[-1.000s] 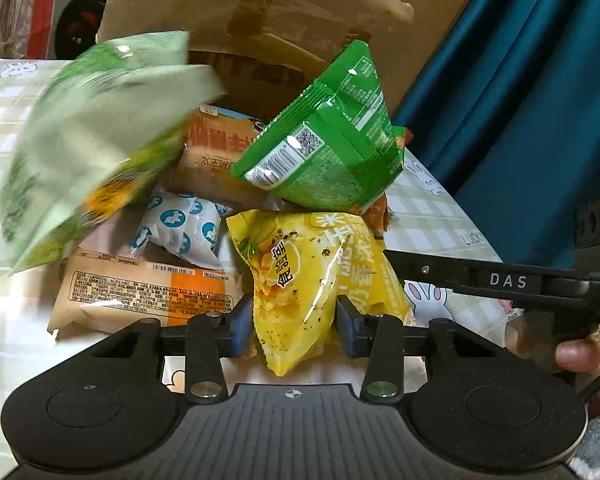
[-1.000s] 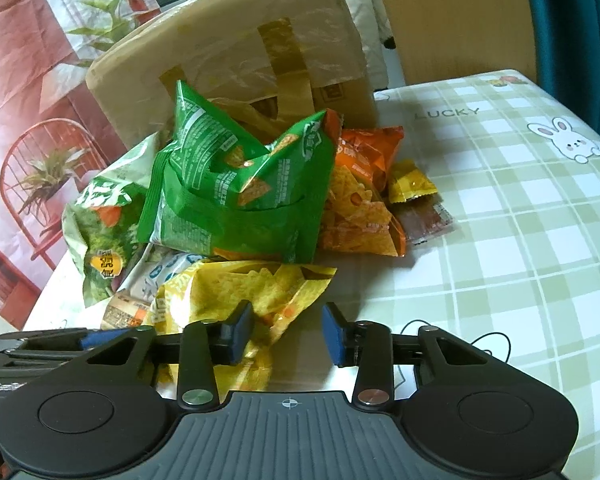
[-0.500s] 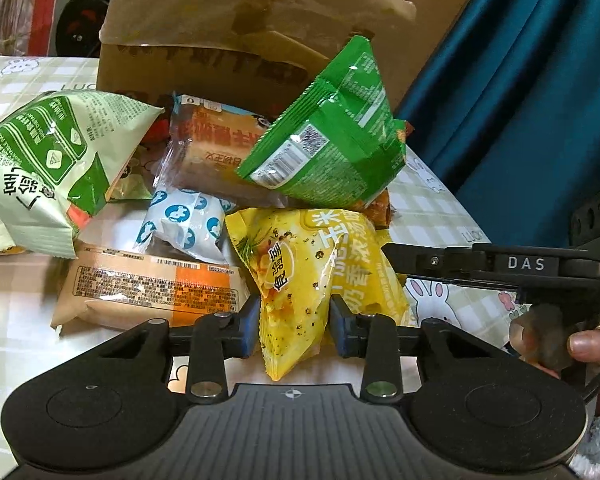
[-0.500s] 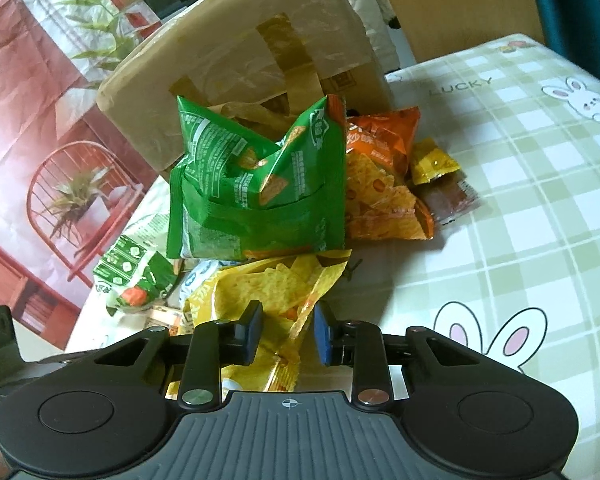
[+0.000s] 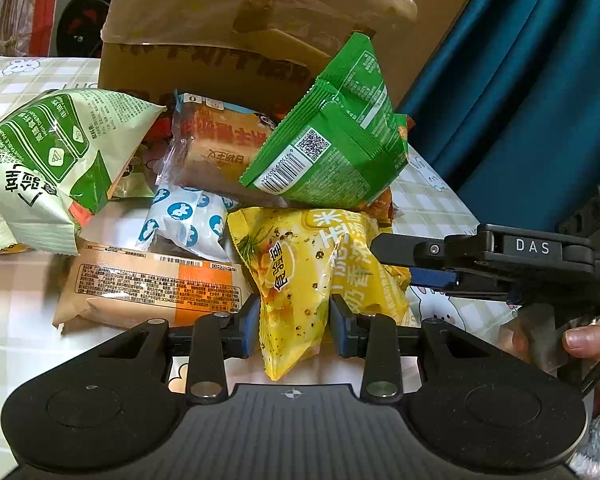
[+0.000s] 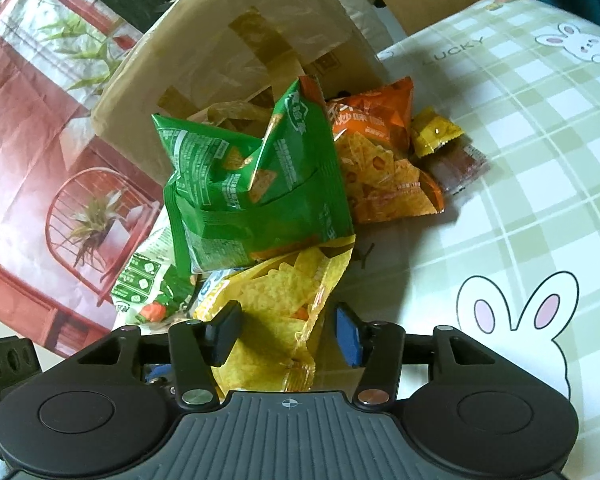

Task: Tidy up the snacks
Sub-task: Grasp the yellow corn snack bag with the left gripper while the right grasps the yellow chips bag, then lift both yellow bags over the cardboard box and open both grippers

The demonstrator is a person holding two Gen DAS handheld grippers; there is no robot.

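A pile of snack bags lies on the checked tablecloth in front of a cardboard box (image 5: 236, 40). My left gripper (image 5: 292, 320) has its pads against both sides of the yellow chip bag (image 5: 300, 272), gripping its lower corner. My right gripper (image 6: 288, 334) stands open around the other end of the same yellow bag (image 6: 276, 304); the pads are apart from it. A dark green bag (image 5: 332, 152) leans on top of the pile, also in the right wrist view (image 6: 252, 192). A pale green bag (image 5: 40, 168) lies at the left.
A tan bread pack (image 5: 148, 284), a blue-white wrapped snack (image 5: 184, 220) and a clear bread pack (image 5: 212, 148) lie in the pile. An orange chip bag (image 6: 380, 152) and small sachets (image 6: 436, 132) lie beside the box. A teal curtain (image 5: 520, 80) hangs at the right.
The pale green bag dropped from the air onto the table at the left. My left gripper closed in on the yellow bag. My right gripper moved closer over the yellow bag's other end and opened wider.
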